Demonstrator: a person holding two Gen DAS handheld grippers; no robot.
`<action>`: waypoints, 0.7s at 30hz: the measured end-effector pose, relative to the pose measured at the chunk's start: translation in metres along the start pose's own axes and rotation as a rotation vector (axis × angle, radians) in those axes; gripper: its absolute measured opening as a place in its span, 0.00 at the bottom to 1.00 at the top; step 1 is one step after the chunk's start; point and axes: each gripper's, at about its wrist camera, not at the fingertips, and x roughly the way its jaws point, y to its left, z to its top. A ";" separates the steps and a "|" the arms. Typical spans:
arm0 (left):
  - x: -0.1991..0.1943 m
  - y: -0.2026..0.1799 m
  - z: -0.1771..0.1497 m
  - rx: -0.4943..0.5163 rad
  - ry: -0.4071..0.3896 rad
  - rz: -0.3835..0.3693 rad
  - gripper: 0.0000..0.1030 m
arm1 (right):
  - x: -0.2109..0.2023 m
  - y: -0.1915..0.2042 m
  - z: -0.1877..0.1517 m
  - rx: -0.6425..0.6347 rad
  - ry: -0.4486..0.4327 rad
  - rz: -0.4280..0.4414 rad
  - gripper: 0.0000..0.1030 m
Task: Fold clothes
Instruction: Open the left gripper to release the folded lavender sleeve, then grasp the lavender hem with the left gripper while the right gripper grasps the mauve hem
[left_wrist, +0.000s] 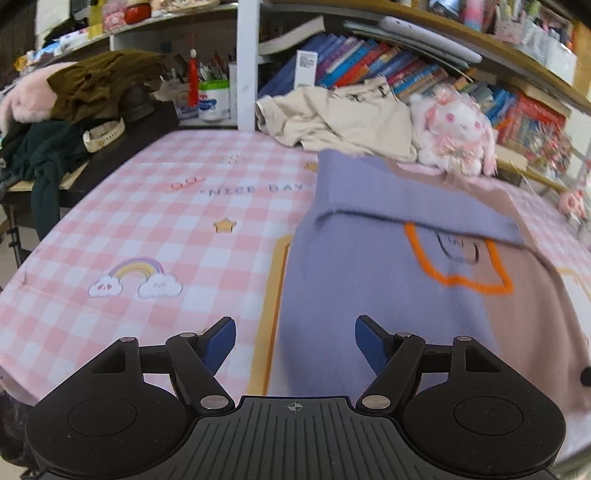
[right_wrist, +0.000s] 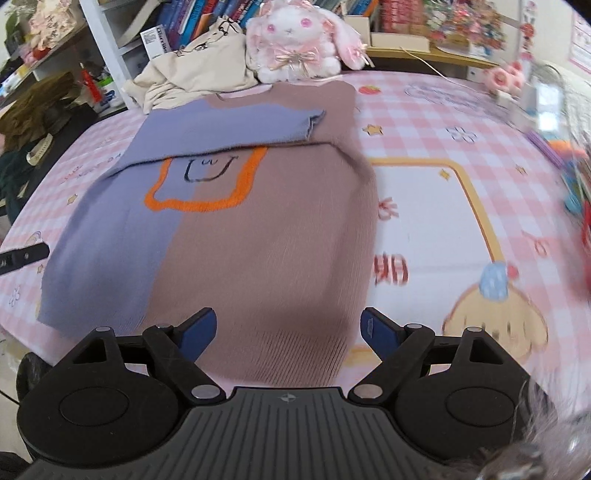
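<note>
Sweater (right_wrist: 229, 221), half lilac and half brown with an orange outline and a drawn face on the chest, lies flat on the pink checked cloth (left_wrist: 147, 221) covering the desk. Lilac sleeve (right_wrist: 236, 122) is folded across the chest, its cuff ending on the brown half. Brown side looks folded in along a straight edge; the sleeve there cannot be made out. Hem is toward both cameras. Left gripper (left_wrist: 295, 339): fingers apart, nothing between them, hanging over the lilac hem edge where sweater meets cloth. Right gripper (right_wrist: 288, 332): fingers apart, nothing clamped, above the brown hem; contact with the knit cannot be told. A black tip of the left gripper shows at the left edge of the right wrist view, just beside the lilac side. Behind the collar: a crumpled cream garment (right_wrist: 195, 74) and a white and pink plush rabbit (right_wrist: 295, 40), both touching or nearly touching the sweater's top edge. Books (left_wrist: 369, 62) fill the shelves behind. Dark green and olive clothes (left_wrist: 55, 122) are piled at far left. Both views show some blur.
</note>
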 end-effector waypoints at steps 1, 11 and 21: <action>-0.001 0.003 -0.003 0.003 0.012 -0.013 0.71 | -0.003 0.004 -0.005 0.012 -0.001 -0.010 0.83; 0.003 0.025 -0.020 -0.028 0.122 -0.153 0.43 | -0.016 -0.002 -0.036 0.220 -0.035 -0.094 0.54; 0.022 0.037 -0.008 -0.102 0.152 -0.177 0.19 | 0.000 -0.020 -0.029 0.345 -0.046 -0.110 0.18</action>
